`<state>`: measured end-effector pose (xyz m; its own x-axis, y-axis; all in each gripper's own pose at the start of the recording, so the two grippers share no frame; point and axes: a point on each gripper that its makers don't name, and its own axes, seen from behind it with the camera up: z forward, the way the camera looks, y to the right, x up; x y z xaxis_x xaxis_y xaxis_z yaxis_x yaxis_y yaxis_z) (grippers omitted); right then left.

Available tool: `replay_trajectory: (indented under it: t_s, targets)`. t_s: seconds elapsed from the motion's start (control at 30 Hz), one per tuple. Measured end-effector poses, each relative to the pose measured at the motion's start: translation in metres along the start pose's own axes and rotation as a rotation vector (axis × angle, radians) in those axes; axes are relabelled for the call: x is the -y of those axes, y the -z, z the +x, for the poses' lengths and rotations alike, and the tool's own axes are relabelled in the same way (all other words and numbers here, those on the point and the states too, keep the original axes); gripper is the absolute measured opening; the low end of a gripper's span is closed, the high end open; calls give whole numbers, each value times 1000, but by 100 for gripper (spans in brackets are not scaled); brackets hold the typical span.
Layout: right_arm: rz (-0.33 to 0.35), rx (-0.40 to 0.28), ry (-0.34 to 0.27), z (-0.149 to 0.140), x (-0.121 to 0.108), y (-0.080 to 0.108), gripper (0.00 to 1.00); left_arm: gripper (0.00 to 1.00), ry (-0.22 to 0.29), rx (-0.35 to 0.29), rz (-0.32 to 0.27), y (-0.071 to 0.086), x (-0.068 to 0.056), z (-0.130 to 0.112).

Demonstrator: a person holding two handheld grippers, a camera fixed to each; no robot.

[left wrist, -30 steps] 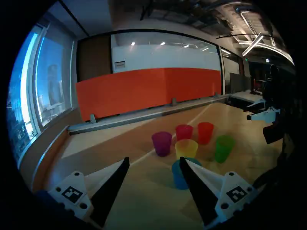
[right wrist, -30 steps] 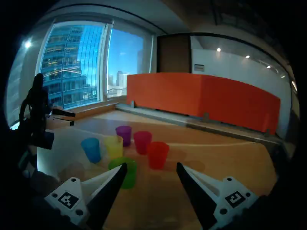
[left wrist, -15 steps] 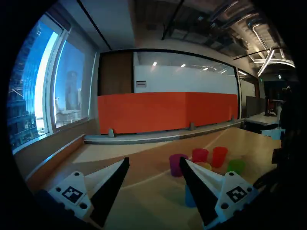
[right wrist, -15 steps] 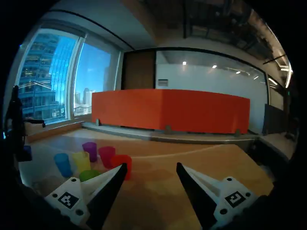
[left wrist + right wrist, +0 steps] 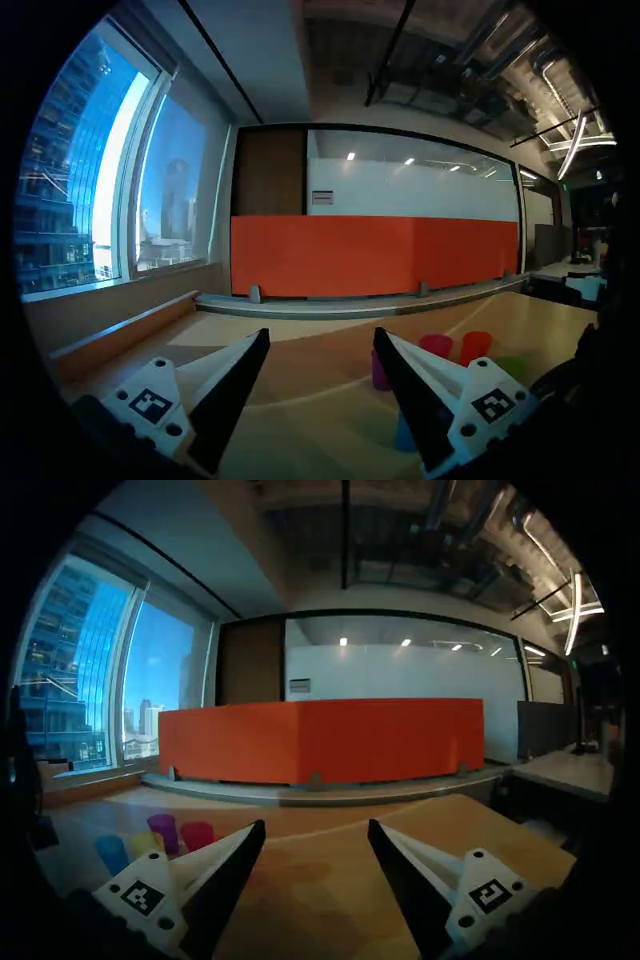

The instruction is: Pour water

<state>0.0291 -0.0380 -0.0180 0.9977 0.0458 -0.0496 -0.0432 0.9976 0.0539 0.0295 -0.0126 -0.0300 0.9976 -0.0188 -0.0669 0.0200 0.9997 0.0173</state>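
— Cups [image 5: 438, 344], the coloured ones, where are they?
— Standing together on the tabletop [image 5: 320, 400], lower right in the left gripper view, partly behind one finger; lower left in the right gripper view.
— And the fingers?
— Left gripper [image 5: 320, 331] and right gripper [image 5: 316, 824]: both spread wide, holding nothing, apart from the cups.

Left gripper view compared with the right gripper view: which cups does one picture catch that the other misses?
Left gripper view: a red plastic cup and a green plastic cup, beyond the open left tongs.
Right gripper view: a yellow plastic cup, left of the open right tongs.
Both: the purple plastic cup, pink plastic cup and blue plastic cup, all on the wooden table, with the long orange wall panel behind.
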Motion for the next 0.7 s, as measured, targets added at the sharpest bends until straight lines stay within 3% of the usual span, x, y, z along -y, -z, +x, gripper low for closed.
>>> replay_trajectory:
  t_s: [0.27,0.7]
  targets:
    - [-32,-25,1,6,-6,1,99,97,-45,-28,34,-1,0,6]
    - [-27,-42,21,18,5,-3,99,97,-95,-50,17,1,-21,3]
